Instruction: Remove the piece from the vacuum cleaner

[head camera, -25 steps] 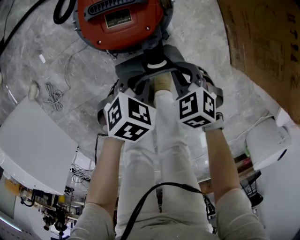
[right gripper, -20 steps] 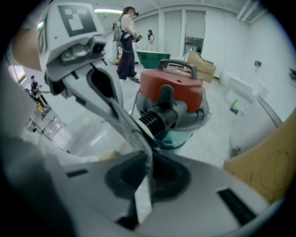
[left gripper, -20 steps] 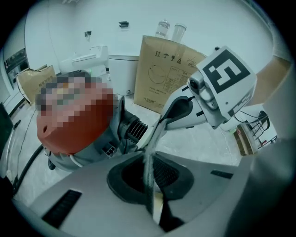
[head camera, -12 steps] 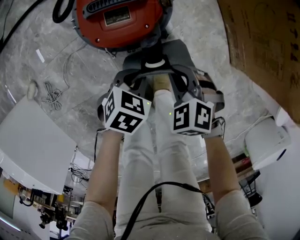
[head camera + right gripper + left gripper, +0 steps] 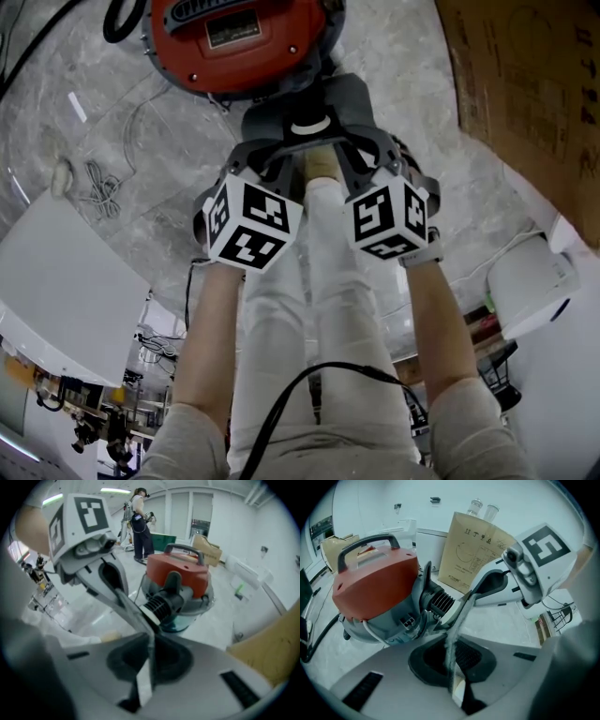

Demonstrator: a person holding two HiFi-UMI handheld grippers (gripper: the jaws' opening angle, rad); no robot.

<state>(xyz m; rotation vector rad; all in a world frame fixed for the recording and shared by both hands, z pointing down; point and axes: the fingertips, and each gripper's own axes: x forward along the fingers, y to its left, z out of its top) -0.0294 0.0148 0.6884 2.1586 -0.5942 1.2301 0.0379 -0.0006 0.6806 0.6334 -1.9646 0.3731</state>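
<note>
1. As both tools point at the ribbed black piece (image 5: 158, 605) in the inlet of the vacuum cleaner (image 5: 239, 42), upper centre of the frame, the step in hand is judged to be the approach before grasping.
2. Left hand-held gripper (image 5: 459, 616) and right hand-held gripper (image 5: 151, 637): jaws pressed together, with nothing seen between them.
3. The next move calls for opening the jaws, clamping the piece and pulling it outward.
4. Whether the tips touch the piece cannot be made out.
</note>
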